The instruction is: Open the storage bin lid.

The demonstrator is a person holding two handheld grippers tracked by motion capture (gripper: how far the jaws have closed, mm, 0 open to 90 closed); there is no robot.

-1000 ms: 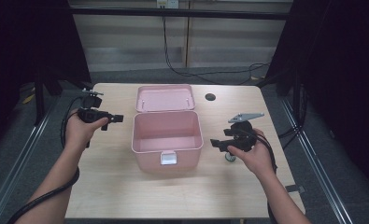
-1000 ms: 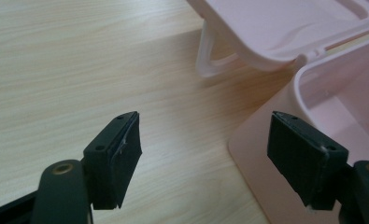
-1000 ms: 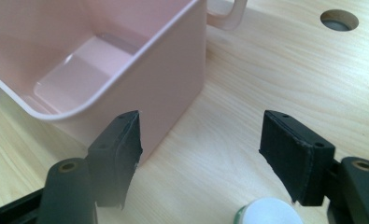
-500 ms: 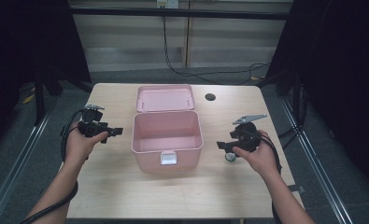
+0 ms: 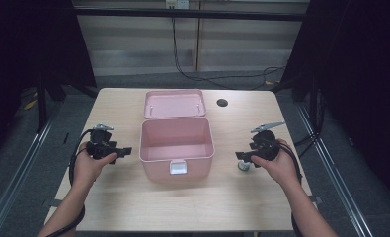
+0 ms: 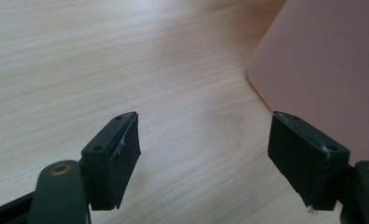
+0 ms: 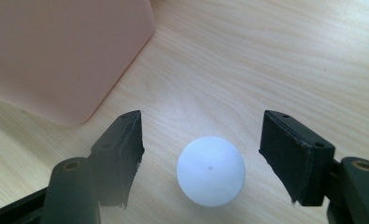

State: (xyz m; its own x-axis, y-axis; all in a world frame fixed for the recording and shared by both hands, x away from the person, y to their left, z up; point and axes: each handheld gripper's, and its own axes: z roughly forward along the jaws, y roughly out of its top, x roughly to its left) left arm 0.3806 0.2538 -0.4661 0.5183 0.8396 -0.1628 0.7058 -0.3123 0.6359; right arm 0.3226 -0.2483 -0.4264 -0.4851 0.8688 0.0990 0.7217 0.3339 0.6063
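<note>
The right gripper point(image 7: 201, 161) hovered with its jaws spread wide on both sides of a small white ball point(image 7: 211, 171), not touching it; the ball lay on the wooden table point(image 5: 123, 197), near the right side of the open pink box point(image 5: 176, 145). The left gripper point(image 6: 203, 161) was also spread apart and empty, low above the table just beside the box's left wall.

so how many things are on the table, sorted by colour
pink: 1, the open box with its lid back
white: 1, the ball between the right gripper's open jaws
total: 2
</note>
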